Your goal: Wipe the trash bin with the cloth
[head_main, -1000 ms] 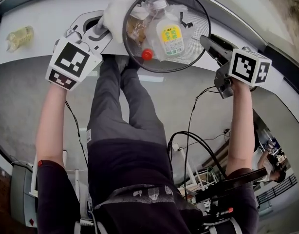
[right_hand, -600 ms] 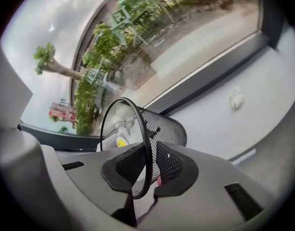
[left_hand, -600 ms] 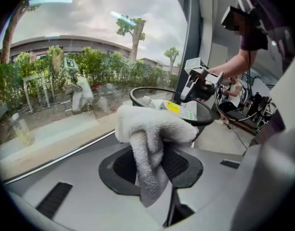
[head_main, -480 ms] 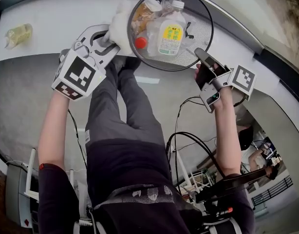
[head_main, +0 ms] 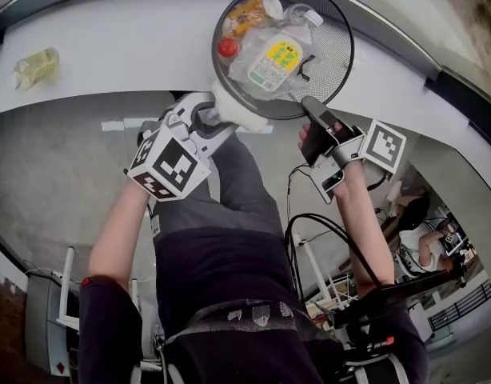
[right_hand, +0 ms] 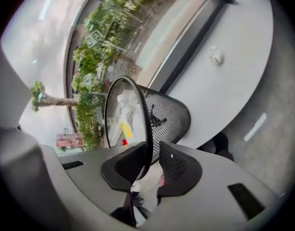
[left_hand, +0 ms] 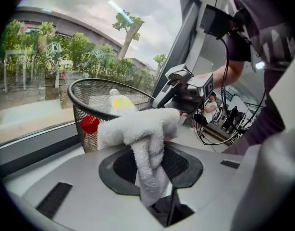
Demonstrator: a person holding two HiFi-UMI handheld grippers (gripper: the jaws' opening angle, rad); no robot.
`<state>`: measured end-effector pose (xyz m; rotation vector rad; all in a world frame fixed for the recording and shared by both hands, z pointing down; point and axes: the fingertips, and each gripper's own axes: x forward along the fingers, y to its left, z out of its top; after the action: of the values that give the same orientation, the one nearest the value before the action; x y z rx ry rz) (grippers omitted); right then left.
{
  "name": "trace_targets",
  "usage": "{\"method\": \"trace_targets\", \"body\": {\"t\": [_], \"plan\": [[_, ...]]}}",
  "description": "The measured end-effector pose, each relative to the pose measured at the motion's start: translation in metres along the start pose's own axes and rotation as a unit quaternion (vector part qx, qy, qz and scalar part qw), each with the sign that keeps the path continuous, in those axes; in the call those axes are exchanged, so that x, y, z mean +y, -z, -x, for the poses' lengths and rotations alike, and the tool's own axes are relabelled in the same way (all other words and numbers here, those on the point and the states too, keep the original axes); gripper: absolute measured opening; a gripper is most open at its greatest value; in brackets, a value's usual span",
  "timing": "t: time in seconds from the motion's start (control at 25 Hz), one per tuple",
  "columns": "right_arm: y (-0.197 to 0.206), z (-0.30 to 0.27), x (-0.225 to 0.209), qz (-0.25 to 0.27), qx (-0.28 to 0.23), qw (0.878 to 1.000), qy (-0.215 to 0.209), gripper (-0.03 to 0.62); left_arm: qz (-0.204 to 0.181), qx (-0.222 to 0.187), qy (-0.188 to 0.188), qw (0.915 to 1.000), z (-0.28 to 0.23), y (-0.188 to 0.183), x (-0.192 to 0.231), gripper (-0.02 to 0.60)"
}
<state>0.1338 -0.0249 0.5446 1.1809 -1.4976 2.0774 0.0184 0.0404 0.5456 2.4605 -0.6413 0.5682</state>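
Watching the trash bin [head_main: 333, 50] first: it stands at 12 o'clock in the head view, close to the near edge of the worktop [head_main: 109, 46], loaded with bottles [head_main: 273, 58]. My judgement: a hard shove with the cloth could slide or tip it over that edge and spill the load.

Right tool [head_main: 309, 106], at the rim's 5 o'clock: jaws have just been closing and sit narrow, pinching the wire rim and mesh between the pads. Thin wire may slip out.

Left tool [head_main: 217, 122], at the rim's 7 o'clock: jaws narrow, clamped on the white cloth [head_main: 241, 112], which is bunched against the bin's outer wall. A loose fold hangs down and could pull free mid-wipe.
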Motion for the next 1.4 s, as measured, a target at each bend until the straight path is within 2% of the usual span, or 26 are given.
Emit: {"method": "trace_targets", "body": {"t": [0.08,0.16,0.2,0.28,0.4,0.48,0.56,0.64,0.68,0.72,0.76,0.84,1.0,1.08,1.16,1.4], "plan": [[-0.002,0.001,0.000,0.081,-0.008,0.996,0.032,0.086,-0.006,0.008,0.003,0.9999,-0.002,-0.001,-0.001,0.107],[-0.001,0.001,0.003,0.147,-0.010,0.988,0.056,0.143,-0.008,0.014,-0.004,0.9999,0.003,0.000,0.007,0.107],[-0.002,0.001,0.006,0.173,-0.009,0.983,0.052,0.175,-0.007,0.015,-0.011,0.9998,0.007,0.001,0.012,0.107],[-0.014,0.008,0.014,0.226,-0.011,0.974,0.033,0.184,-0.010,0.018,-0.023,0.9995,0.015,0.001,0.022,0.107],[-0.057,0.017,0.039,0.320,-0.037,0.947,0.010,0.184,-0.025,0.019,-0.042,0.9986,0.028,0.000,0.042,0.107],[-0.086,0.017,0.049,0.366,-0.044,0.928,0.045,0.184,-0.025,0.016,-0.060,0.9977,0.038,-0.004,0.060,0.107],[-0.102,0.007,0.052,0.407,-0.022,0.909,0.084,0.183,-0.024,0.014,-0.082,0.9962,0.045,-0.011,0.075,0.107],[-0.106,-0.005,0.047,0.427,0.007,0.898,0.107,0.176,-0.026,0.010,-0.103,0.9943,0.050,-0.018,0.085,0.107],[-0.104,-0.007,0.042,0.421,0.015,0.900,0.113,0.133,-0.026,0.006,-0.109,0.9937,0.052,-0.022,0.088,0.107],[-0.101,-0.006,0.036,0.399,0.014,0.910,0.115,0.090,-0.025,-0.002,-0.109,0.9937,0.052,-0.025,0.090,0.107],[-0.098,-0.003,0.030,0.361,0.003,0.926,0.115,0.043,-0.021,-0.009,-0.106,0.9941,0.050,-0.027,0.090,0.107],[-0.097,0.001,0.018,0.267,-0.024,0.957,0.112,0.040,-0.013,-0.019,-0.108,0.9939,0.050,-0.027,0.092,0.107],[-0.090,0.001,0.006,0.147,-0.024,0.985,0.086,0.043,0.003,-0.024,-0.109,0.9937,0.040,-0.029,0.086,0.107],[-0.073,0.007,-0.005,0.079,-0.021,0.994,0.077,0.049,0.014,-0.026,-0.098,0.9948,0.030,-0.029,0.079,0.107],[-0.052,0.010,-0.012,0.035,-0.020,0.997,0.069,0.049,0.022,-0.022,-0.089,0.9955,0.026,-0.024,0.073,0.107],[-0.010,-0.002,-0.006,-0.029,-0.029,0.998,0.055,0.051,0.027,0.007,-0.067,0.9974,0.018,-0.007,0.050,0.107]]}}
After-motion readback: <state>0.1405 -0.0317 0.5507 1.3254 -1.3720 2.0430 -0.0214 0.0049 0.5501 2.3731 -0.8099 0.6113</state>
